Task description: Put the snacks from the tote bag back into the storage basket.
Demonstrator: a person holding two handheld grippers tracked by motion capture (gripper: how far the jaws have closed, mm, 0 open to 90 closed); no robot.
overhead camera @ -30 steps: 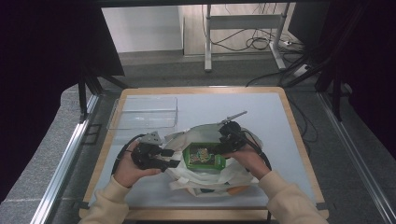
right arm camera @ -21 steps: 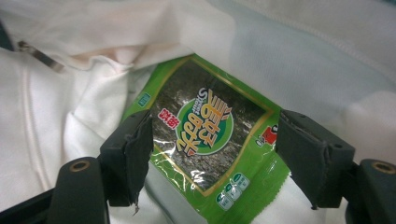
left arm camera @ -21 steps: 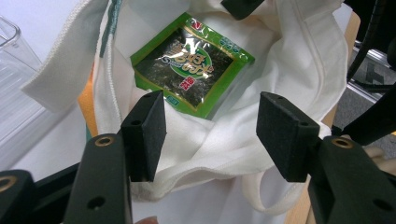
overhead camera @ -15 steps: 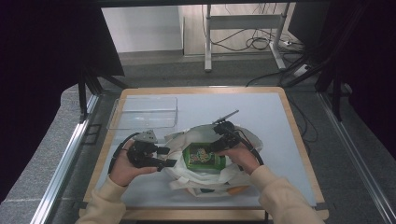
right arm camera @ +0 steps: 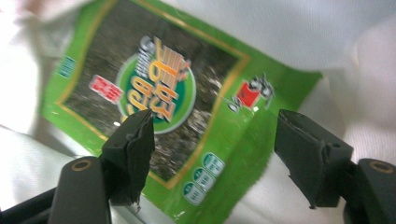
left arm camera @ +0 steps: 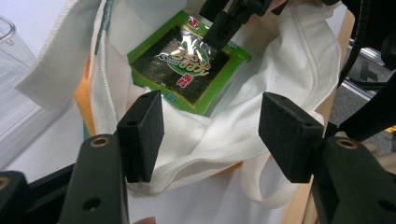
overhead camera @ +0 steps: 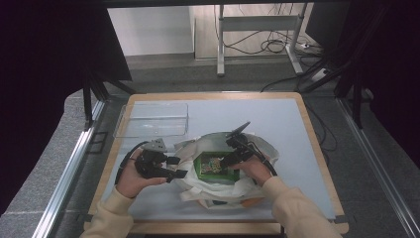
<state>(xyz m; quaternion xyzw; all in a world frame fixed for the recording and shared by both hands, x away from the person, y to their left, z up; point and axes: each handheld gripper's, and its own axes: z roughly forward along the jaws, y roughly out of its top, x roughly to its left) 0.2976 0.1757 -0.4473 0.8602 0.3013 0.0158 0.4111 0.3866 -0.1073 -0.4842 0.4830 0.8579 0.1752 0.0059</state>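
One pale tabletop (overhead camera: 277,119) (grey floor (overhead camera: 49,183) around)

— Is any lettering to be read?

— Print is seen on the green snack packet (left arm camera: 187,65) lying in the white cloth bag (left arm camera: 261,88): large yellow characters inside a round green emblem, a small red tag with white marks beside it, and a red logo at one corner. In the right gripper view the same packet (right arm camera: 173,102) is blurred, and none of it can be made out as words.
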